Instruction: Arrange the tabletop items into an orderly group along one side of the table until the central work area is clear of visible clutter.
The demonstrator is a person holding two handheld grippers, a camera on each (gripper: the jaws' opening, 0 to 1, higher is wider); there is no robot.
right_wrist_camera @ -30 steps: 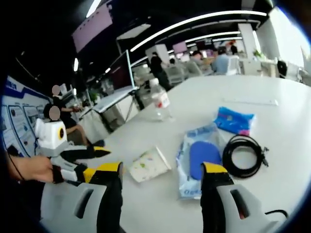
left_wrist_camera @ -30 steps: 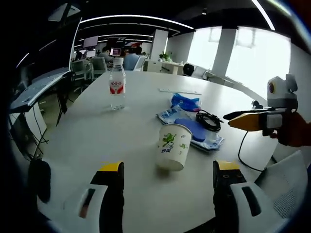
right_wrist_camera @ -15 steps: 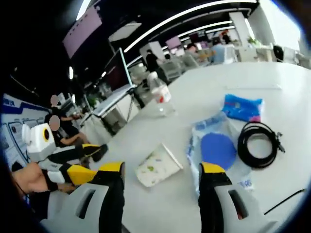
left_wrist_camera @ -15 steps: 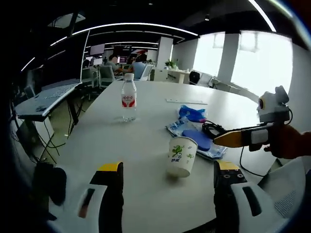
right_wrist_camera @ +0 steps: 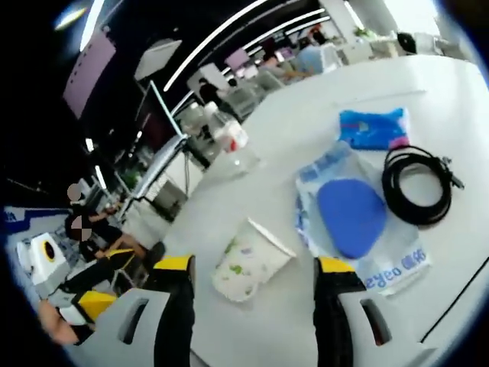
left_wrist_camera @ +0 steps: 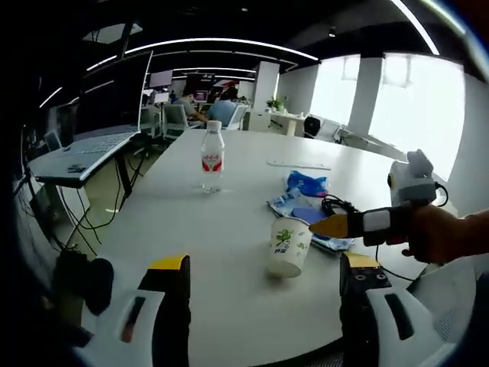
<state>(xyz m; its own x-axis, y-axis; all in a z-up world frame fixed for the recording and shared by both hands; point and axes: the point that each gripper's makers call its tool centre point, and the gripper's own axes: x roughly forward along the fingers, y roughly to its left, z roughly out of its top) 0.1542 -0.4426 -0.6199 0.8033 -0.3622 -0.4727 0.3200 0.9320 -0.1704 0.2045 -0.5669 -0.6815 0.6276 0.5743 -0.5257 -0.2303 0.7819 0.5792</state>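
Office table [left_wrist_camera: 229, 191], white, with your clutter ahead of both claws
Your left gripper [left_wrist_camera: 263, 269] and right gripper [right_wrist_camera: 250, 265] both stand apart, holding nothing; the paper cup [right_wrist_camera: 248, 258] sits between the right jaws, just beyond them, blue pouch [right_wrist_camera: 355, 218], black cable [right_wrist_camera: 416, 183] and water bottle [left_wrist_camera: 212, 157] farther off

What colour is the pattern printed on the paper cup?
Green, on a white paper cup, showing best in the left gripper view.
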